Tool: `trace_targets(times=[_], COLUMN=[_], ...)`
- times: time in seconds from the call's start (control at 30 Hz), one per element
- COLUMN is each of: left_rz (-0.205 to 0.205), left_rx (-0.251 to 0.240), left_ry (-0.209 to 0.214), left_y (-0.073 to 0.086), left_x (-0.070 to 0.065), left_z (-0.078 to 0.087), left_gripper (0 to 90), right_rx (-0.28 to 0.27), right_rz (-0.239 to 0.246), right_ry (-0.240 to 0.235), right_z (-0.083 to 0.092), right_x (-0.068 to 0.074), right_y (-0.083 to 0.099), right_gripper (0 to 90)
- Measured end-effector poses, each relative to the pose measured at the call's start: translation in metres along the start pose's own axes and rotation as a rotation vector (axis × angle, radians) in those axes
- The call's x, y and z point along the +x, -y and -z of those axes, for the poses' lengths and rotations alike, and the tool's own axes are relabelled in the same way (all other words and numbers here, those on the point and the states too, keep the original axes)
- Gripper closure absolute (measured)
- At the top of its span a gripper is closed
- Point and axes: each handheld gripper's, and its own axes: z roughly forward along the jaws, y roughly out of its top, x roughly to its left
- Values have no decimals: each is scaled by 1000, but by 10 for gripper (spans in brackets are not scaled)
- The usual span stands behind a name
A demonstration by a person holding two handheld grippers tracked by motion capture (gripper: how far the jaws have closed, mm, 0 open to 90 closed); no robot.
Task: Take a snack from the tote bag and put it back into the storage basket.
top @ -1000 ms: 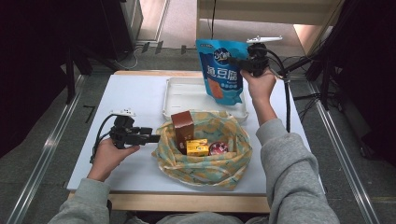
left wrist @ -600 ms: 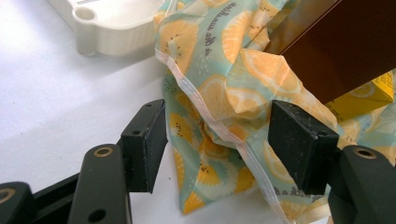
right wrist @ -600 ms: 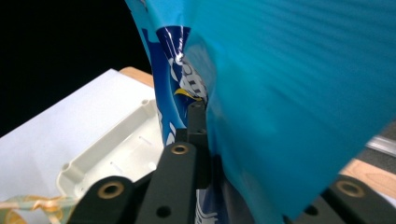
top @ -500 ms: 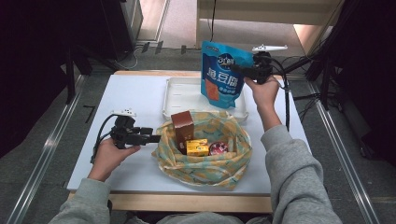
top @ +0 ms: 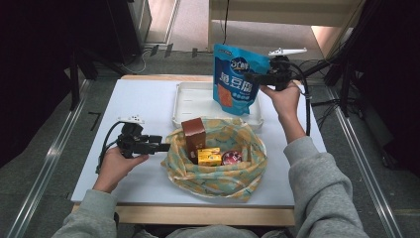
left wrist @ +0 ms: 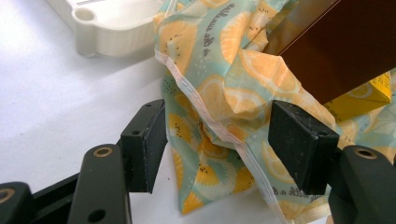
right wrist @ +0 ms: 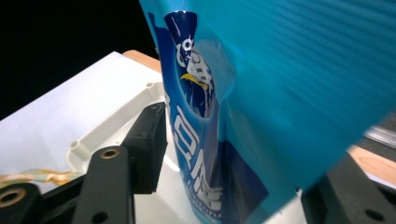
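- nearest the person, the lemon-print cloth bag [top: 215,161] sits open on the white table [top: 133,104], holding a brown box [top: 193,133], a yellow carton [top: 209,156] and a small round red tin [top: 231,158].
- just left of the bag, the left gripper [top: 163,147] has its jaws spread, with the bag's rim [left wrist: 219,130] between the pads but not pinched.
- beyond the bag lies the white tray [top: 190,101], and over its right part stands the blue snack pouch [top: 236,79].
- the right gripper [top: 252,77], behind and right of the bag, has just been opening; the pouch is between its parted jaws, apparently released.
- risk: let go upright, the pouch may topple off the tray toward the bag.
- risk: the bag's rim could slip free if the left jaws don't close.
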Motion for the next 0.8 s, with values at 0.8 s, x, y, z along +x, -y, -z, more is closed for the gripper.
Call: trace_targets(times=[0.8], left_rz=[-3], left_rx=[-6], left_ry=[-6], left_y=[0], left_x=[0], left_z=[1], left_gripper=[383], right_rx=[1], right_rz=[-40], right_ry=[-16], right_z=[43], right_x=[6], right_y=[45], right_gripper=[512])
